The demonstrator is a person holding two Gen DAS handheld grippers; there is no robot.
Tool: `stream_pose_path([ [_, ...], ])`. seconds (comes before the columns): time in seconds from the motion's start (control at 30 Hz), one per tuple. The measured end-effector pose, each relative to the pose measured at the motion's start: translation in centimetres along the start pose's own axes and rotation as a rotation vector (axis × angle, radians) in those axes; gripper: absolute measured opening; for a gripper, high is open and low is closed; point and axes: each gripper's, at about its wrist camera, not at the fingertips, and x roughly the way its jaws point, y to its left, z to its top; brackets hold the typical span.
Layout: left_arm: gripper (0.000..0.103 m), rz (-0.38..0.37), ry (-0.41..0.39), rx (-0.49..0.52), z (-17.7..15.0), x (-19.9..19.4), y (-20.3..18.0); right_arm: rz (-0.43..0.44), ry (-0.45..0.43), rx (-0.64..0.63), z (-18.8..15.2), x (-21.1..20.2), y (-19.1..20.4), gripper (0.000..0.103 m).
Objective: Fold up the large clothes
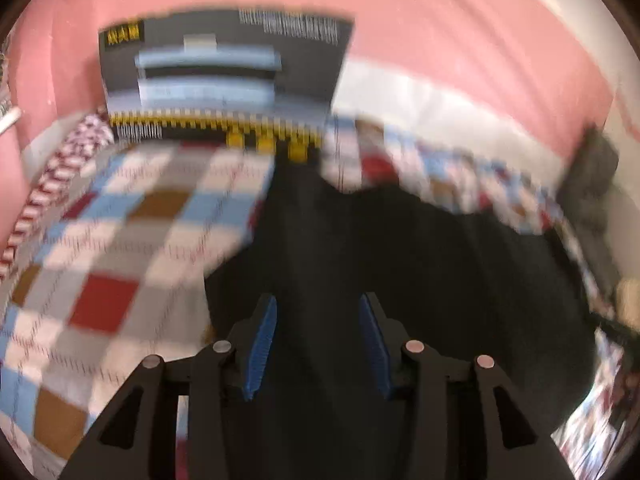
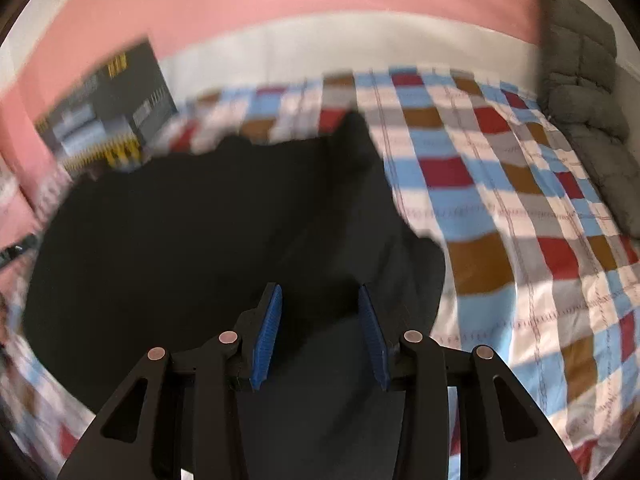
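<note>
On the far left of the bed, a dark printed box (image 1: 224,80) leans against the pink wall (image 1: 440,8); nothing shows whether it holds anything, and no other container is in sight. The checked bedspread (image 1: 120,240) runs from there across the bed. On it lies the black garment (image 1: 380,248), spread in a broad, uneven shape with one long part reaching toward the box. The left claw (image 1: 318,312) hangs over the garment, its blue pads (image 1: 264,340) well apart and gripping nothing. Further right, the right claw (image 2: 318,304) is likewise wide open and empty above the same dark cloth (image 2: 200,220). At the far right a grey quilted cushion (image 2: 584,92) stands at the bed's end. Folding seems barely begun: the cloth looks rumpled, no clean fold edge shows, though blur hides detail.
</note>
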Motion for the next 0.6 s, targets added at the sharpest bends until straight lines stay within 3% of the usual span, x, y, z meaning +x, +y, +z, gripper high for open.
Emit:
stream_pose_path([
  [0.1, 0.045, 0.021, 0.02, 0.024, -1.8, 1.5, -0.3, -0.023, -0.003, -0.017, -0.9, 0.8, 0.2, 0.042],
  [0.43, 0.051, 0.066, 0.031, 0.051, -1.7, 1.1, -1.1, -0.06, 0.015, -0.003, -1.2, 0.2, 0.4, 0.046],
  [0.6, 0.051, 0.056, -0.014, 0.003, -2.9, -3.1, -0.3, -0.01, 0.004, 0.06, -2.6, -2.8, -0.8, 0.064],
])
